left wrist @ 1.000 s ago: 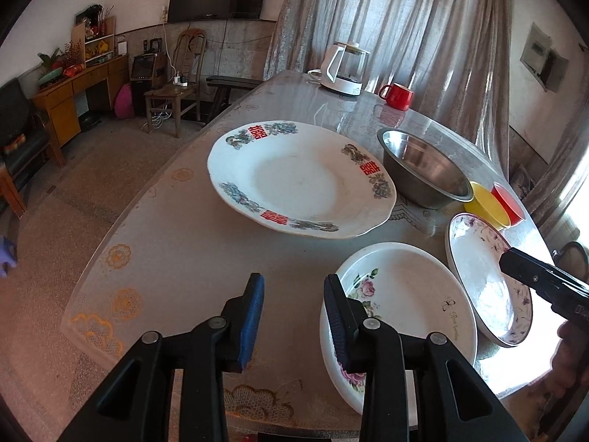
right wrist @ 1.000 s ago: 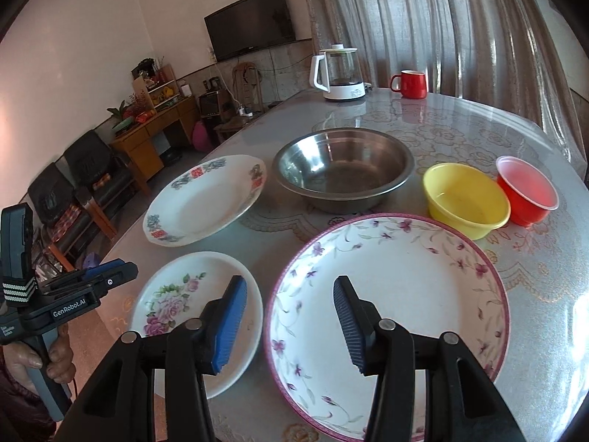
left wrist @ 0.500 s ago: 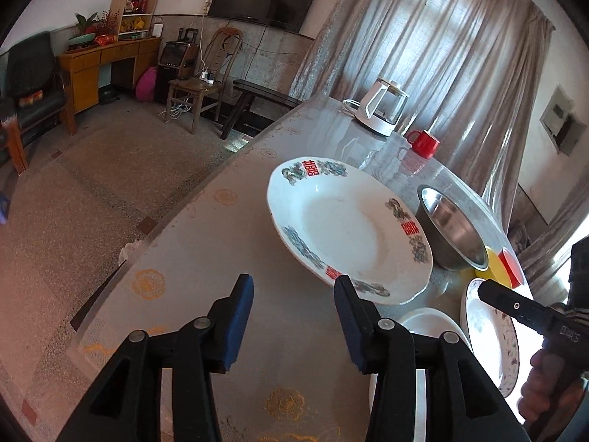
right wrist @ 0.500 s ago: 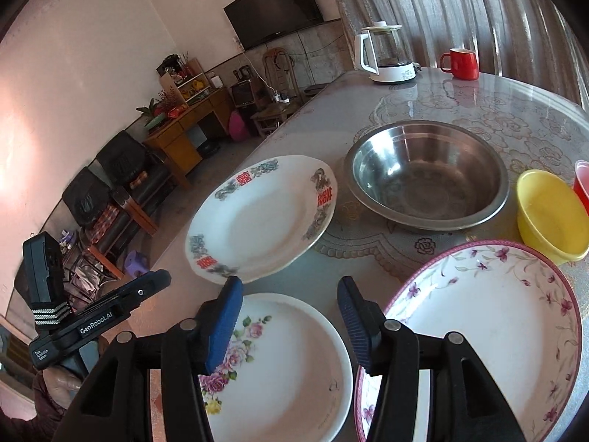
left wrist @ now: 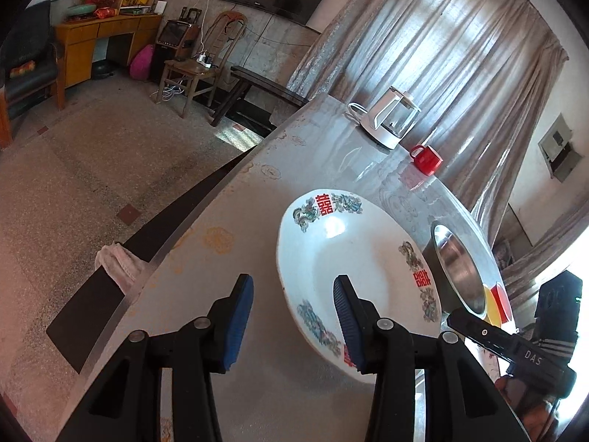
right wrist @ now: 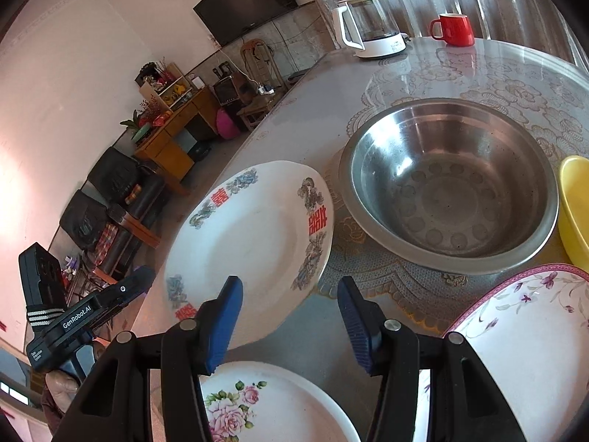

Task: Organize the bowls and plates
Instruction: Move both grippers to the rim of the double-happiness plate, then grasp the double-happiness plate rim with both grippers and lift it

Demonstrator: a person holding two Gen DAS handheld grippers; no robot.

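Observation:
A white plate with red characters [left wrist: 353,276] [right wrist: 254,243] lies on the round table. My left gripper [left wrist: 292,316] is open, its right finger over the plate's near rim. My right gripper [right wrist: 291,324] is open, just short of that plate's near edge. A rose-patterned plate [right wrist: 265,405] lies under the right gripper. A purple-flowered plate [right wrist: 522,339] lies at the right. A steel bowl [right wrist: 449,184] [left wrist: 460,269] stands beyond, with a yellow bowl [right wrist: 574,206] beside it. The right gripper's body [left wrist: 515,346] shows in the left wrist view.
A white kettle [right wrist: 371,22] [left wrist: 390,118] and a red mug [right wrist: 454,29] [left wrist: 427,158] stand at the table's far side. The table edge [left wrist: 206,213] runs close on the left, with floor, chairs and a wooden cabinet [left wrist: 99,44] beyond. A red cup [left wrist: 502,296] sits behind the yellow bowl.
Both grippers have moved left and forward toward the red-character plate. The left gripper's jaws opened wider. The rose plate has dropped out of the left wrist view.

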